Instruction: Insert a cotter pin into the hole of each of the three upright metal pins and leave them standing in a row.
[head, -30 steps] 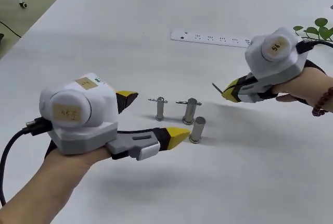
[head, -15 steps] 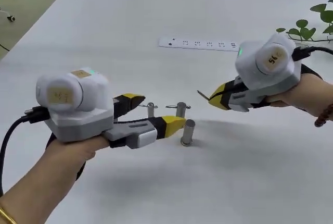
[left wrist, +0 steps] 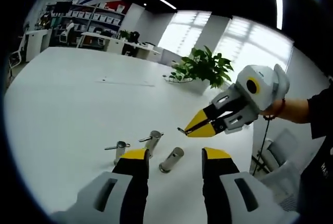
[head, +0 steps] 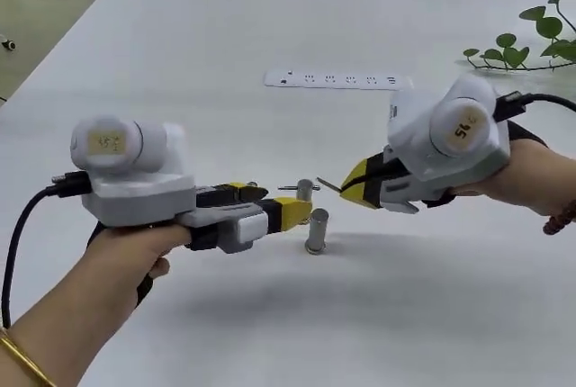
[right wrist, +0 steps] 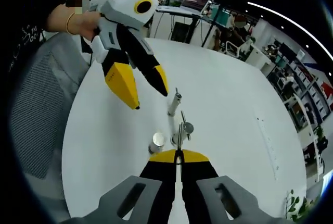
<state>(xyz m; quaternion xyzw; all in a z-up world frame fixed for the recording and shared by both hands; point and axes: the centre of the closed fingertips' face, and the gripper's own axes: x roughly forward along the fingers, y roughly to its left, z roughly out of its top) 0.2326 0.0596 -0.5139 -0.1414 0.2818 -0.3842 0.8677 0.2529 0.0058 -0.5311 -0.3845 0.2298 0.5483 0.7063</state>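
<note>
Cotter pin (right wrist: 179, 138) clamped in closed right gripper (head: 353, 191), near bare metal pin (head: 316, 230).
Left gripper (left wrist: 175, 153) jaws wide apart, empty, beside that pin.

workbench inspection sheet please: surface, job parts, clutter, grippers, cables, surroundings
surface: white tabletop, flat.
job's things: left silver metal pin and middle metal pin stand upright with inserted cotter pins; right metal pin has none; thin loose cotter pin not yet inserted.
clutter: white power strip.
grippers: left gripper open beside the pins; right gripper shut on the loose cotter pin.
cables: black cable from left gripper; second black cable from right gripper.
surroundings: green plant; office shelves.
</note>
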